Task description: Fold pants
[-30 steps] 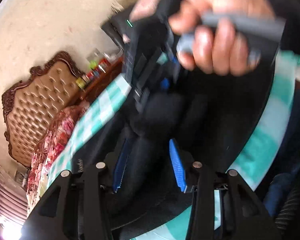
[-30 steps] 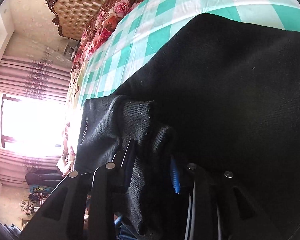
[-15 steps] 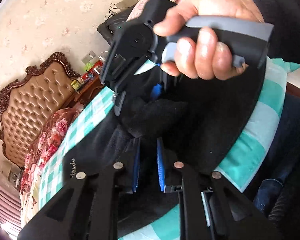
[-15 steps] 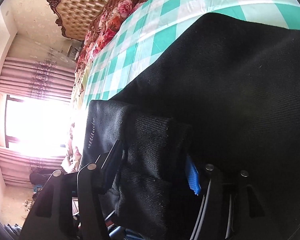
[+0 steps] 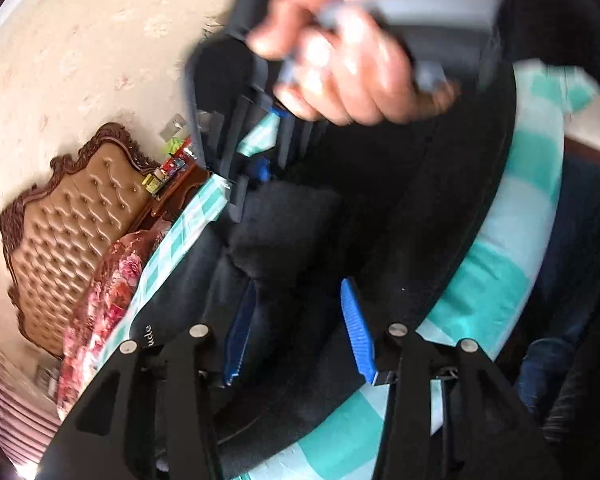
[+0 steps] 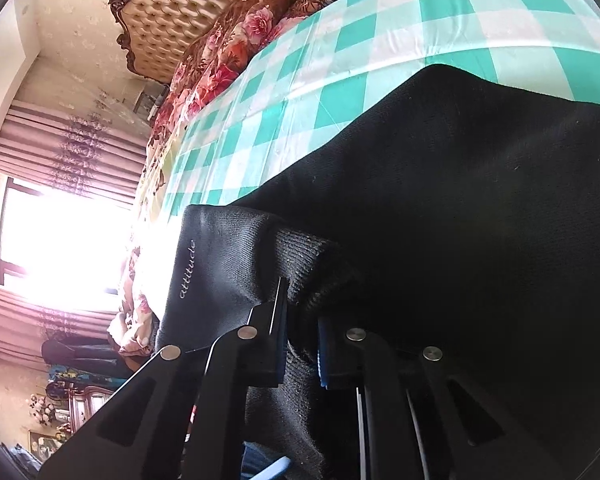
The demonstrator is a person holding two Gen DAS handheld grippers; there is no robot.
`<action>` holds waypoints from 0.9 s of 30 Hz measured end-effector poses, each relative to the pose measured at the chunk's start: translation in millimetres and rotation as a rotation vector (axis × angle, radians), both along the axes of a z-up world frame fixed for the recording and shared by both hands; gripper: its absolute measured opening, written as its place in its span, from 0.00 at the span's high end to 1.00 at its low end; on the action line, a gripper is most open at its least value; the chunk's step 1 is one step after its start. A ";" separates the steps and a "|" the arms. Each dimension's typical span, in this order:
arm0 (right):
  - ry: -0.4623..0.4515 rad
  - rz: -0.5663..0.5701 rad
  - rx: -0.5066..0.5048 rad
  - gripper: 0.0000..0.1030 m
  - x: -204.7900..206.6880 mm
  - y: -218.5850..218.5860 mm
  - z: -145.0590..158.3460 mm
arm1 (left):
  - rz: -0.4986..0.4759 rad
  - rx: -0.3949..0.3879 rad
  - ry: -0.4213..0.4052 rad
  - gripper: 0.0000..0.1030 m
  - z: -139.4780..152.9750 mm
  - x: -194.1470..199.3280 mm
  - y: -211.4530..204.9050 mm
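The black pants [image 5: 400, 216] lie on a teal-and-white checked cloth [image 5: 496, 280]; they also fill the right wrist view [image 6: 480, 184]. My left gripper [image 5: 296, 312] is open, its blue pads on either side of a bunched fold of the pants. My right gripper [image 6: 300, 320] is shut on the ribbed cuff of the pants [image 6: 304, 260]. In the left wrist view the right gripper [image 5: 252, 160] shows above, blurred, held by a hand. A hem with the word "attitude" [image 6: 188, 268] hangs at the left.
A tufted tan headboard [image 5: 64, 224] and a floral quilt [image 5: 112, 276] lie at the far end of the bed. A bright window with pink curtains [image 6: 60, 240] is at the left. The person's legs in jeans [image 5: 548, 356] stand at the right.
My left gripper, shut on the fold half a second ago, has opened. My right gripper, open wide around the cuff then, has closed on it. The right hand has moved and is blurred.
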State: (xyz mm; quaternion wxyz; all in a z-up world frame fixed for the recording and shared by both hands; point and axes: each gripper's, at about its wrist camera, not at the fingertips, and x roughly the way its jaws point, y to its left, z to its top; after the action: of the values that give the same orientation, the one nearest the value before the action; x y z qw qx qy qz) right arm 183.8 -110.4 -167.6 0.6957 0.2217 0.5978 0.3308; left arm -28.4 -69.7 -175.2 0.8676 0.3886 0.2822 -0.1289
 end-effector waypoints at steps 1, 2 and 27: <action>0.000 -0.002 0.003 0.89 -1.3 -2.9 1.1 | -0.010 0.037 -0.002 0.48 -6.0 -0.5 -4.1; -0.004 -0.003 0.004 0.89 -1.5 -6.3 1.7 | -0.016 0.056 -0.013 0.48 -9.4 -1.3 -6.4; -0.046 -0.165 -0.052 0.73 -11.5 -83.3 -8.1 | -0.086 -0.194 0.029 0.40 25.2 15.2 -39.4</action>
State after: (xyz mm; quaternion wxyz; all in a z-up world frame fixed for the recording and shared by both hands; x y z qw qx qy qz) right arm 172.4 -193.8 -175.7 0.7397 0.2444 0.5697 0.2618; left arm -13.2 -109.2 -150.0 0.8906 0.3128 0.2640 -0.1981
